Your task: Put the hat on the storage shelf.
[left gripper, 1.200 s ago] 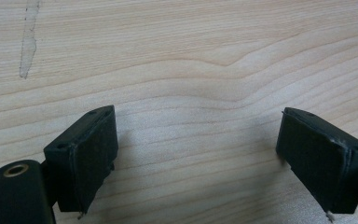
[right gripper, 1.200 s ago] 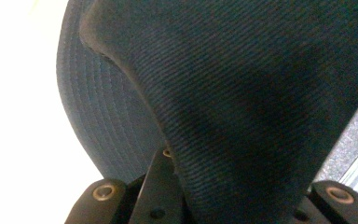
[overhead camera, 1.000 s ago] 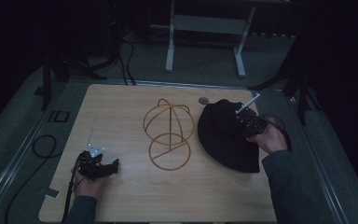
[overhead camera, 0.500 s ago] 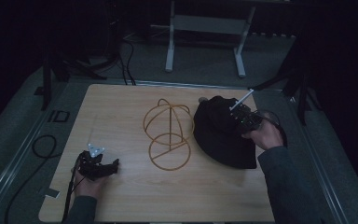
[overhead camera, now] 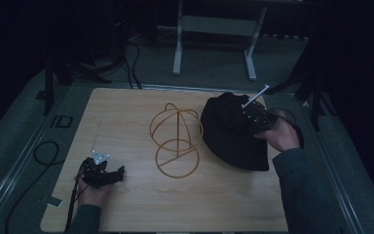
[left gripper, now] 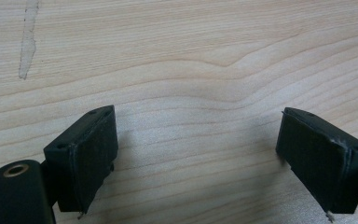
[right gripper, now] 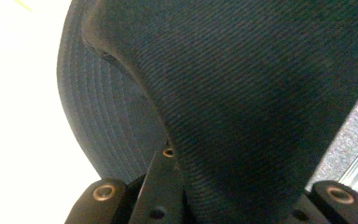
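A black fabric hat (overhead camera: 229, 131) lies at the right of the wooden table (overhead camera: 126, 117), its crown lifted. My right gripper (overhead camera: 251, 117) is shut on the hat's crown; in the right gripper view the dark cloth (right gripper: 242, 93) bunches between the jaws, with the stitched brim (right gripper: 98, 107) to the left. A gold wire hat stand (overhead camera: 176, 139) sits at the table's middle, just left of the hat. My left gripper (overhead camera: 113, 176) rests near the front left of the table, open. In the left gripper view its two black pads (left gripper: 91, 154) stand wide apart over bare wood.
A black cable (overhead camera: 44, 153) loops off the table's left edge. A metal frame (overhead camera: 214, 29) stands on the floor behind the table. A pale mark (left gripper: 28, 42) streaks the wood ahead of the left gripper.
My right gripper has pulled the hat leftward toward the wire stand, and the crown has lifted. The left gripper has stayed put.
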`<state>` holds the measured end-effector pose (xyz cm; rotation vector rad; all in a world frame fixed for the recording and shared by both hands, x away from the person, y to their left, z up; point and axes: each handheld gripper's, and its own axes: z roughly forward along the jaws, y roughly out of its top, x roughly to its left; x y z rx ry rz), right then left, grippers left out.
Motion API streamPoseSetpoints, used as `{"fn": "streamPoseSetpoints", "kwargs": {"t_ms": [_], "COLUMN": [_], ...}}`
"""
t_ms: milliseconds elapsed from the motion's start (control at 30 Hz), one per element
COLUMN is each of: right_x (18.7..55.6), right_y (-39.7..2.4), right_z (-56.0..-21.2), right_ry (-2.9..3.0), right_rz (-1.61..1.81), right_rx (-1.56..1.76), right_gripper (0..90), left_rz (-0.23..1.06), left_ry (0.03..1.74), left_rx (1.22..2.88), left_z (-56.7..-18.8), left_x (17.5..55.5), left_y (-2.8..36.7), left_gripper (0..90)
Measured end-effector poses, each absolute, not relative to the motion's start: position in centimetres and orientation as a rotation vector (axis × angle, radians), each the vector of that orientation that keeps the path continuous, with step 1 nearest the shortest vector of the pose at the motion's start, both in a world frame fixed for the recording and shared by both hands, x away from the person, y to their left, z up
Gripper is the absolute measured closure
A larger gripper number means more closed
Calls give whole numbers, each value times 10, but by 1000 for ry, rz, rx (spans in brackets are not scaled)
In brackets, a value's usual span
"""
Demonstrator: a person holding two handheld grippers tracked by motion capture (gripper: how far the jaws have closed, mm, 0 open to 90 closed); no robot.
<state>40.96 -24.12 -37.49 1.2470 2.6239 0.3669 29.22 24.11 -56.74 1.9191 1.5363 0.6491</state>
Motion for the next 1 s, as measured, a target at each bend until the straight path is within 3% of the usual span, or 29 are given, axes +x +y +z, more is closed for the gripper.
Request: {"fn": "streamPoseSetpoints", "kwargs": {"t_ms": [1000], "right_x": [403], "right_y": [-245], "right_z": [-342], "right_ry": [2626], "right_rz": [487], "right_rx": [1180], "right_gripper": [873], "left_rz": [646], "left_ry": [1536], "left_rx": [1920], "left_z": [-567], "left_x": [293], "left_y": [241], "left_gripper": [130]}}
